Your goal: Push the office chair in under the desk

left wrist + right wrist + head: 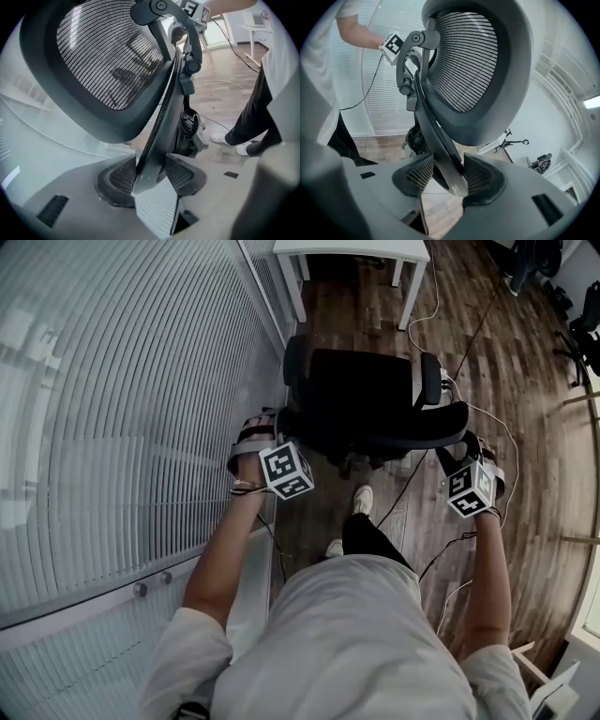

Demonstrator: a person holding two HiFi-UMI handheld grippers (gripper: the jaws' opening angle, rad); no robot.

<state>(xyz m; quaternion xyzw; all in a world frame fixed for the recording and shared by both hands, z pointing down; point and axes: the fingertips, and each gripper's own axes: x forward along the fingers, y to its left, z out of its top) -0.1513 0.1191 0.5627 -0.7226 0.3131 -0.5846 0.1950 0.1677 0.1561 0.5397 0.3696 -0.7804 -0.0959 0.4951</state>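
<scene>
- Head view: The chair (375,399) stands on the wood floor (525,549), near the white desk (352,251) but not under it yet. Its seat faces the desk and its back faces the person.
- The left gripper (270,426) holds one side of the back and the right gripper (457,448) holds the other side.
- Thin cables (497,427) lie on the floor just beside the chair. I think they could catch under it.
- Left gripper view: The left gripper (152,174) has its jaws squeezed on the hard rim of the chair's back (112,70).
- The rim looks stiff, so it is a good place to hold. The net in the middle looks soft and would give.
- Right gripper view: The right gripper (449,180) also pinches the hard rim of the back (473,65).
- The chair looks big and heavy, but I think it rolls. A slow, even push from both sides should keep it straight.
</scene>
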